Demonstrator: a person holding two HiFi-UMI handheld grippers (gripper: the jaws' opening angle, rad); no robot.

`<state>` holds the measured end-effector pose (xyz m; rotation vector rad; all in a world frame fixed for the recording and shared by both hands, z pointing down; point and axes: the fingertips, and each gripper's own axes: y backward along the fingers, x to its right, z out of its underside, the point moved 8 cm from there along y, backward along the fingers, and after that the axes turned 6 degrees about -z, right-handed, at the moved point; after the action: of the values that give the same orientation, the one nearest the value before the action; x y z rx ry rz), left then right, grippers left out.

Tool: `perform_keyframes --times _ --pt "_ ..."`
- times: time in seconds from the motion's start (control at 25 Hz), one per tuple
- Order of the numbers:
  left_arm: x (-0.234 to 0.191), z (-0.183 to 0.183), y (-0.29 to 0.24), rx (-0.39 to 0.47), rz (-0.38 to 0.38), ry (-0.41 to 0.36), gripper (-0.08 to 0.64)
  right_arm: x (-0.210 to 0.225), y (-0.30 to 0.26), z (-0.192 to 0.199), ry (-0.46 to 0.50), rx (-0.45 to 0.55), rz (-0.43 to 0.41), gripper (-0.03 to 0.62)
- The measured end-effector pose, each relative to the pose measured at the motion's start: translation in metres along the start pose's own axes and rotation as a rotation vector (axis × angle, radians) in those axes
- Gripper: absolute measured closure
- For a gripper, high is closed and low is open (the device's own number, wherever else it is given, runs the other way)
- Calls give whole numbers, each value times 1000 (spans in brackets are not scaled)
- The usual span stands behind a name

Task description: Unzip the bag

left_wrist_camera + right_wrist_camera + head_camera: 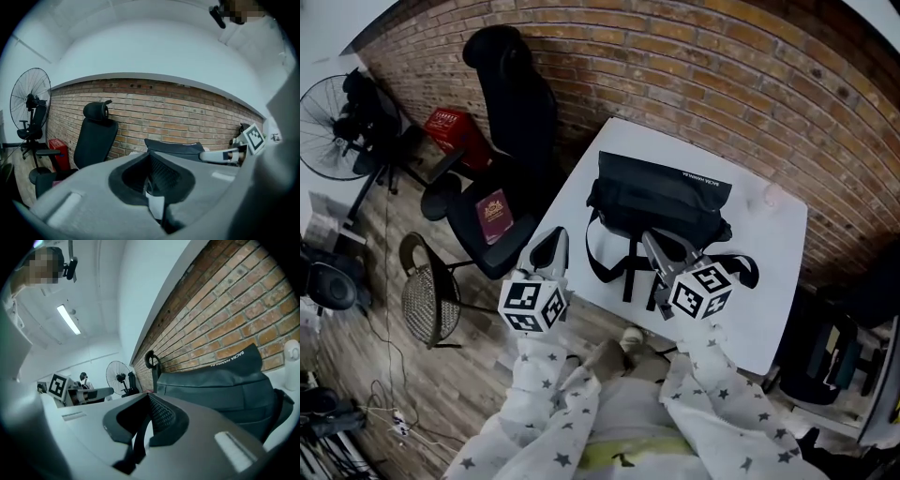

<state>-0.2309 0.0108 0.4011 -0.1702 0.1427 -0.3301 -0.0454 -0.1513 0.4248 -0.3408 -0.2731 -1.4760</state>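
On the white table (pixel 773 281), against the brick wall (pixel 722 84):

- Bag (pixel 661 202): black, soft, lying flat with its long side along the wall and white lettering near its top edge. Its straps (pixel 605 258) loop forward over the tabletop toward the person. The right gripper view shows it close ahead, filling the right half.
- Small white item (pixel 769 195): near the table's far right corner, just beside the bag; too small to identify.

Held over the table's near side:

- Left gripper (pixel 548 246): claw pressed together with nothing in it, as its own view shows. It sits over the table's left edge, to the left of the bag and apart from it, pointing roughly level toward the wall.
- Right gripper (pixel 649 236): claw likewise pressed together and holding nothing. It lies over the bag's front edge, above the straps; whether it touches the fabric cannot be told.
- Sleeves (pixel 534 394): pale with a star print, one behind each gripper.

Beside the table, on the wooden floor (pixel 366 375):

- Office chair (pixel 520 112): black, high-backed with a headrest, drawn up at the table's left side.
- Book (pixel 495 216): dark red with a gold emblem, flat on the chair seat.
- Red crate (pixel 455 131): against the wall, behind the chair.
- Pedestal fan (pixel 323 127): at far left.
- Wire stool (pixel 427 300): round-framed, near the left gripper's side
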Motion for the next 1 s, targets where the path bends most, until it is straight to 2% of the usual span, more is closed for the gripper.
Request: perform_keyframes --times 0.28,0.44,0.72,0.92,1.0 --pt "-17 -3 -36 -53 85 -3 560 0 -32 23 -23 -56 18 580" --pt "-22 0 -63 -99 179 -22 538 3 -51 34 -58 -56 63 564" --pt "-28 5 -105 -157 347 -51 481 7 -78 58 -112 -62 146 480" --pt "-25 2 -130 -157 457 -55 417 12 -92 72 -138 -82 202 465" --pt "-21 2 -137 -149 500 -63 416 11 -96 77 -140 -87 219 457"
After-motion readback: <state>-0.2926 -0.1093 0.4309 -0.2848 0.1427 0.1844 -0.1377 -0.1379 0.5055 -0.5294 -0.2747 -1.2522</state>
